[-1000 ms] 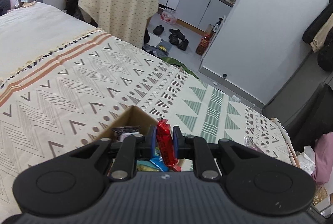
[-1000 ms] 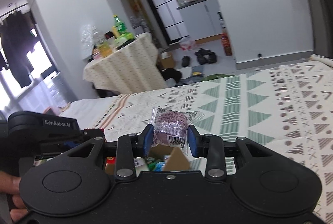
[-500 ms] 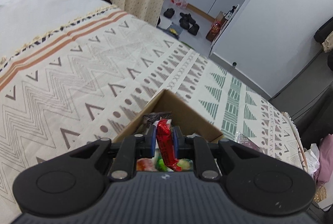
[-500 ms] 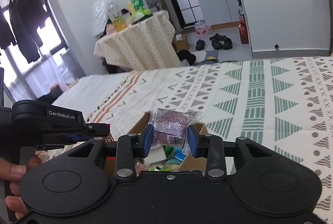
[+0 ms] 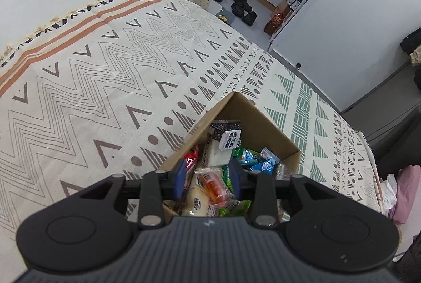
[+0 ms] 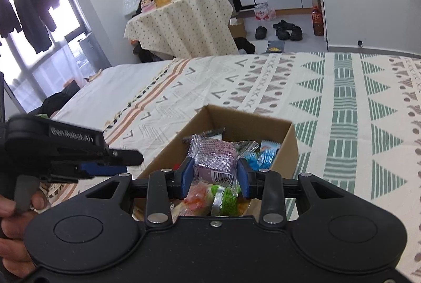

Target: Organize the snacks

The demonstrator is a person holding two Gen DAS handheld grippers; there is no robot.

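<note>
At the left, the left gripper (image 5: 208,179) hangs over the near end of the cardboard box (image 5: 265,125), its blue pads spread wide with nothing between them; the packets seen in the gap lie below in the box. From the right wrist view the same gripper (image 6: 115,163) shows side-on at the left edge, beside the box, with the person's hand (image 6: 15,220) on its grip. The box sits on the patterned bed cover (image 5: 105,88) and holds a heap of wrapped snacks: a white packet with a dark end (image 5: 223,143), blue wrappers (image 5: 263,162) toward its right side, an orange packet (image 5: 211,184) and green ones near the front. Further right, the right gripper (image 6: 214,176) is closed on a clear-wrapped purple snack (image 6: 218,155), pinched at both sides between the pads and held above the box's near half.
</note>
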